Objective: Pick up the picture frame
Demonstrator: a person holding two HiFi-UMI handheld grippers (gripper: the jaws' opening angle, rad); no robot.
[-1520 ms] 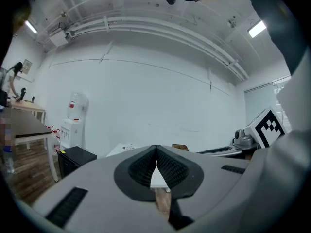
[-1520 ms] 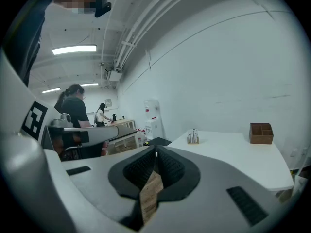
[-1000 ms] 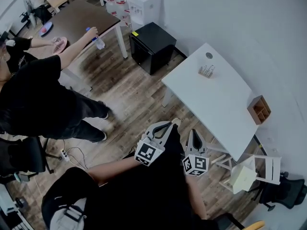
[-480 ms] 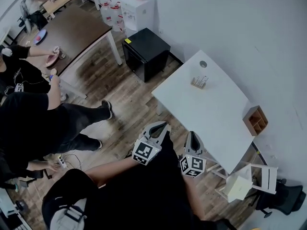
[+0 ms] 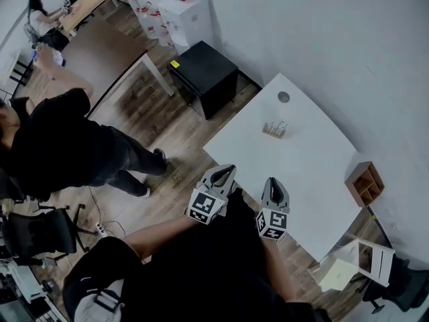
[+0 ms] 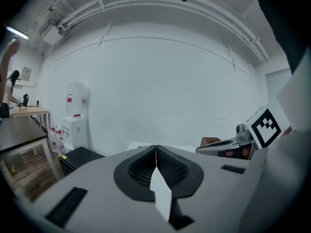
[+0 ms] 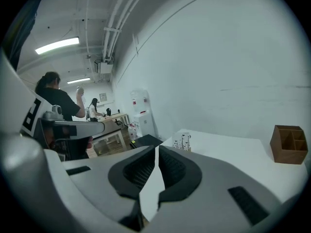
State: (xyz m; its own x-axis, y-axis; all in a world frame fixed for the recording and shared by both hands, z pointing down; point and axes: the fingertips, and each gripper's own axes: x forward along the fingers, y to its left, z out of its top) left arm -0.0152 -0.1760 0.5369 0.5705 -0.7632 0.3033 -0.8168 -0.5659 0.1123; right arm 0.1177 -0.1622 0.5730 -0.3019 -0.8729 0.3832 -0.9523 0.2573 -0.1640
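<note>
Picture frame: the picture frame (image 5: 273, 129) is small and pale and stands upright on the white counter (image 5: 305, 180). It is nearer the far corner with the round hole (image 5: 283, 97) than the near edge, and nothing touches it.
Neighbours: a wooden box (image 5: 365, 183) sits at the wall-side edge, well apart from the frame.
Right tool: the right tool (image 5: 275, 182) is over the near edge with its jaws pressed together, empty, and aimed roughly toward the frame.
Left tool: the left tool (image 5: 226, 172) is just off the near corner, jaws likewise closed on nothing.
Step in hand: reaching in; the grasp looks not yet begun.
Doing it well: part the jaws before arriving and straddle the frame's thin edge. Close gently, since so light a piece likely tips or slides if nudged.
</note>
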